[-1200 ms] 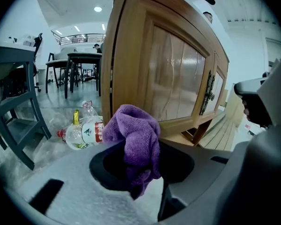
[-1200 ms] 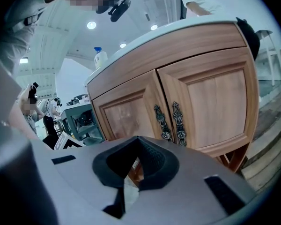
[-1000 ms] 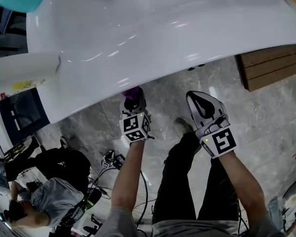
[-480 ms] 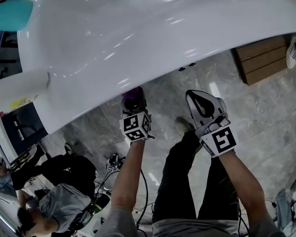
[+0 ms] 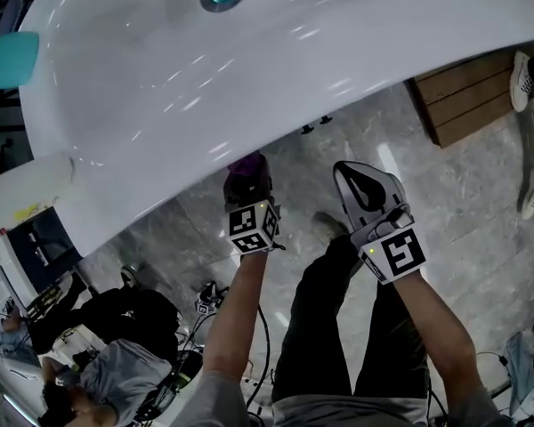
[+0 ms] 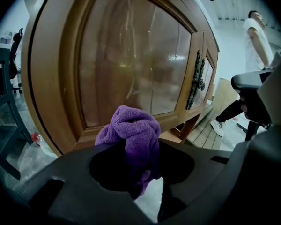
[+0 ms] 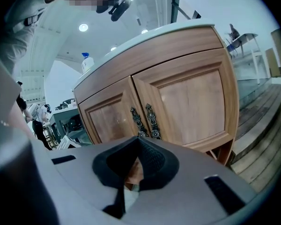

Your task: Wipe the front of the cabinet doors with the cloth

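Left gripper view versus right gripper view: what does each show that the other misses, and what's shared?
Only the left gripper view: the bunched purple terry cloth clamped in the left gripper's jaws, close to one glossy door panel; contact is unclear. Only the right gripper view: the right gripper, jaws together and empty, both doors side by side, the white countertop edge and a white bottle with a blue cap. Both: the brown wooden cabinet and its dark ornate metal handles.

No legible txt, labels or nos. anywhere
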The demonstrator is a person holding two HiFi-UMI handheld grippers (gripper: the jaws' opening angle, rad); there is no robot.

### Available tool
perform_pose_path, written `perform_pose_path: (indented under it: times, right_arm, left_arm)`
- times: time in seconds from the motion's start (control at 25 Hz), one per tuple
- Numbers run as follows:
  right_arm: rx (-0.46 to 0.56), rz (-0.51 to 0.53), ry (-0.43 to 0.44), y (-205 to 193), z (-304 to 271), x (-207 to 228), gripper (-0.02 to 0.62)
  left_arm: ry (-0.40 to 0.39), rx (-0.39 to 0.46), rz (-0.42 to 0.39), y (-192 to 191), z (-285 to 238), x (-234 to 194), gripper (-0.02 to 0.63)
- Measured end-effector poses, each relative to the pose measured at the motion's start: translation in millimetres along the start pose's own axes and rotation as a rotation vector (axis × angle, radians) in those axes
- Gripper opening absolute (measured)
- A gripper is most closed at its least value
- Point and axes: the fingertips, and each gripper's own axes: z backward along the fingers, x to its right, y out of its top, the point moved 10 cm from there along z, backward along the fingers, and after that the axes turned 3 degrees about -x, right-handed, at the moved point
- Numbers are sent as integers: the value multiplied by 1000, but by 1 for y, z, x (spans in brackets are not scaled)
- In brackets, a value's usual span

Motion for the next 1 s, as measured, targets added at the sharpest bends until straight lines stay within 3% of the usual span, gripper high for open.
perform_pose_path:
  times: [1.0]
  right_arm:
    - [9,-65,-97,-1,54,75,9]
  left_arm:
    - [-167,-31,-41,28,-61,108,141]
